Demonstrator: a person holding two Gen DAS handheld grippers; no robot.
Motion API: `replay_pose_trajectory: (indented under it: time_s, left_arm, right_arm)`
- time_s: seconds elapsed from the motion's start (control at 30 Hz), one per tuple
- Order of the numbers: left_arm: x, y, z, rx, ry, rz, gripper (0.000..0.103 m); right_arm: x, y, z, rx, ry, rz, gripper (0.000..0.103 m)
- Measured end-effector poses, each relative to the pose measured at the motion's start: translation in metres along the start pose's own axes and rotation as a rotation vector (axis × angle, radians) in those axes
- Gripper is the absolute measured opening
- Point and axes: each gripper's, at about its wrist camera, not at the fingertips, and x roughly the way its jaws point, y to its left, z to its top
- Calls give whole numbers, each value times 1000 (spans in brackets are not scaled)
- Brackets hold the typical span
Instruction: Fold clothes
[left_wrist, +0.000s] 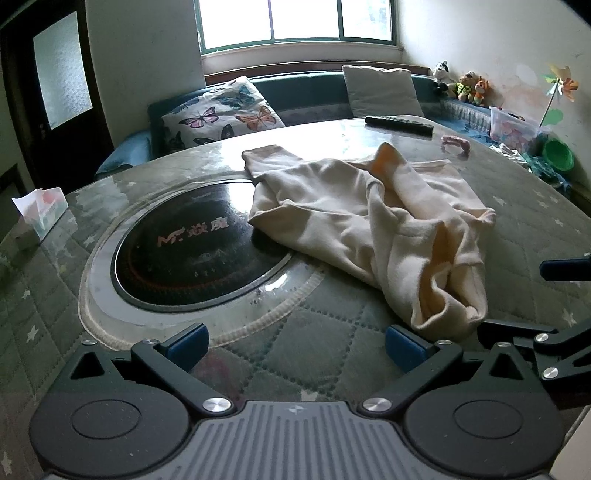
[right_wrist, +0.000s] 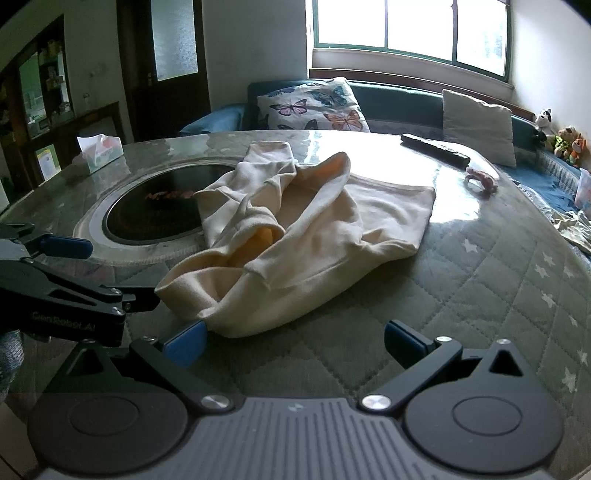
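Note:
A cream sweatshirt with an orange lining (left_wrist: 373, 218) lies crumpled on the round table, partly over the black hob. It also shows in the right wrist view (right_wrist: 303, 229). My left gripper (left_wrist: 295, 347) is open and empty, just in front of the garment's near cuff. My right gripper (right_wrist: 293, 343) is open and empty, its left fingertip (right_wrist: 184, 341) close to the garment's near edge. The right gripper's fingers (left_wrist: 565, 267) show at the right edge of the left wrist view, and the left gripper (right_wrist: 66, 247) shows at the left of the right wrist view.
The table (left_wrist: 332, 369) has a quilted green cover under glass and a round black hob (left_wrist: 195, 251). A tissue box (left_wrist: 40, 214), a remote (left_wrist: 399, 123) and a small pink item (left_wrist: 456, 142) lie on it. A sofa with pillows (left_wrist: 221, 114) stands behind.

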Motion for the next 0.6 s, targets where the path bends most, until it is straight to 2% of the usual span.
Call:
replay_pose_trajectory:
  time_s: [0.2,0.37,0.53,0.6]
  left_arm:
    - [4,8,14,-5,-16,2,103]
    - [3,17,37,-2,-59,-4,103]
    - [12,20,66,5,-90,-31,102]
    - [19,17,77,13,-97,-51,101]
  right_arm:
    - [4,-5,10,7,-1,28,103]
    - [4,-16,28,20,-16,58,102]
    - [11,-33,53,36,-42,61,99]
    - [19,-40,63,34,-49,47,94]
